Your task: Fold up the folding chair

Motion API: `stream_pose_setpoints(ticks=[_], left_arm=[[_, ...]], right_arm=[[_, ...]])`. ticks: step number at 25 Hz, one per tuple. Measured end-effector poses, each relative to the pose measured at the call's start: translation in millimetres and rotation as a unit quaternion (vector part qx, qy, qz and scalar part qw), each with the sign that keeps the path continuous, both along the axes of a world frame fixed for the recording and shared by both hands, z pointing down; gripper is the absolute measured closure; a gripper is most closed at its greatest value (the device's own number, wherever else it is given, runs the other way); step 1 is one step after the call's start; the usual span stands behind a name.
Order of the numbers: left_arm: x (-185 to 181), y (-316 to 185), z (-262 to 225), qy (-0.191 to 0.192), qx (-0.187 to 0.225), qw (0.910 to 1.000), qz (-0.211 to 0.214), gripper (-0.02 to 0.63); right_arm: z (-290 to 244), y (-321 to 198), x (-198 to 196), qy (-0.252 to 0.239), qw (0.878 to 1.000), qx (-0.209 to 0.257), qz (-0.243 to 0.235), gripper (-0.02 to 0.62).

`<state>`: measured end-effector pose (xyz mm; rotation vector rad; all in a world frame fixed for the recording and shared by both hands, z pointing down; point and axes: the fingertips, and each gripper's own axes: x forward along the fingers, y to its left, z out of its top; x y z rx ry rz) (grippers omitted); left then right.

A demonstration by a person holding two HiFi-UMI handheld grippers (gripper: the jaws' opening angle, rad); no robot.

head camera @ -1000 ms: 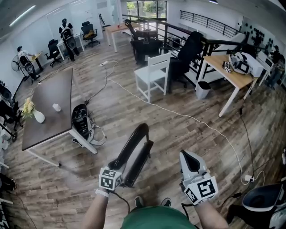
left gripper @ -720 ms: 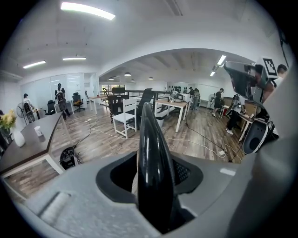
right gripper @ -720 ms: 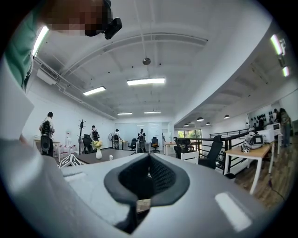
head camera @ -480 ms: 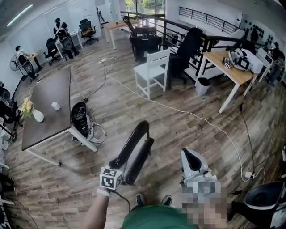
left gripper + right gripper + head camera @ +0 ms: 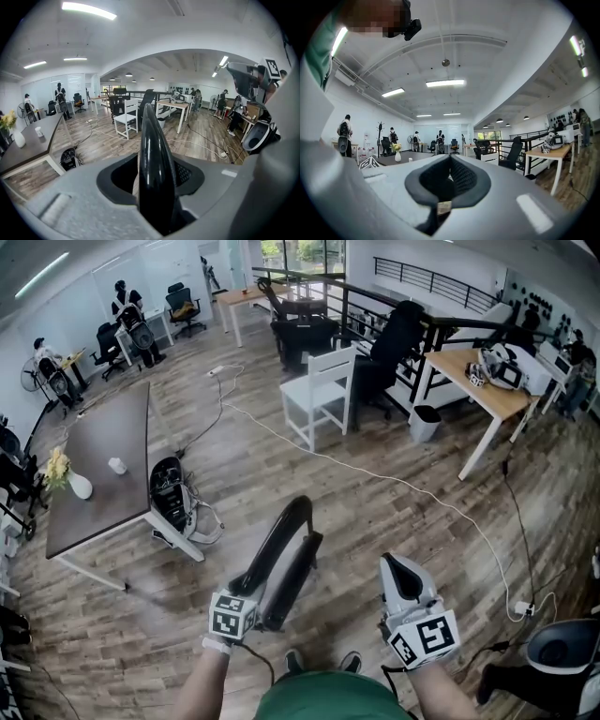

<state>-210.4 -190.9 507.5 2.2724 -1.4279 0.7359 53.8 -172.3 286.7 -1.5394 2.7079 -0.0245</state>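
The black folding chair (image 5: 284, 554) is folded flat and stands on edge on the wood floor in front of me. My left gripper (image 5: 255, 594) is shut on its near end. In the left gripper view the chair's glossy black edge (image 5: 154, 168) runs up between the jaws of the left gripper (image 5: 157, 194), which clamp it from both sides. My right gripper (image 5: 399, 568) hangs to the chair's right, apart from it. In its own view the right gripper (image 5: 449, 182) is shut with nothing held and points level across the room.
A white wooden chair (image 5: 323, 395) stands further ahead. At the left are a dark table (image 5: 103, 460) and a black backpack (image 5: 172, 491) by its leg. A white cable (image 5: 422, 495) crosses the floor. At the right are a wooden desk (image 5: 487, 390) and a bin (image 5: 425, 427).
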Motion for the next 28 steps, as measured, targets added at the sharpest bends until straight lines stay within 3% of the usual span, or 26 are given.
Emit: stream_pose_setpoints(ticks=[28], left_arm=[[1,-1,0,0.008,-0.005,1.0000,0.002,0.431]], right_arm=[[17,-6,-3,-0.003,1.000,-0.021,0.005,0.592]])
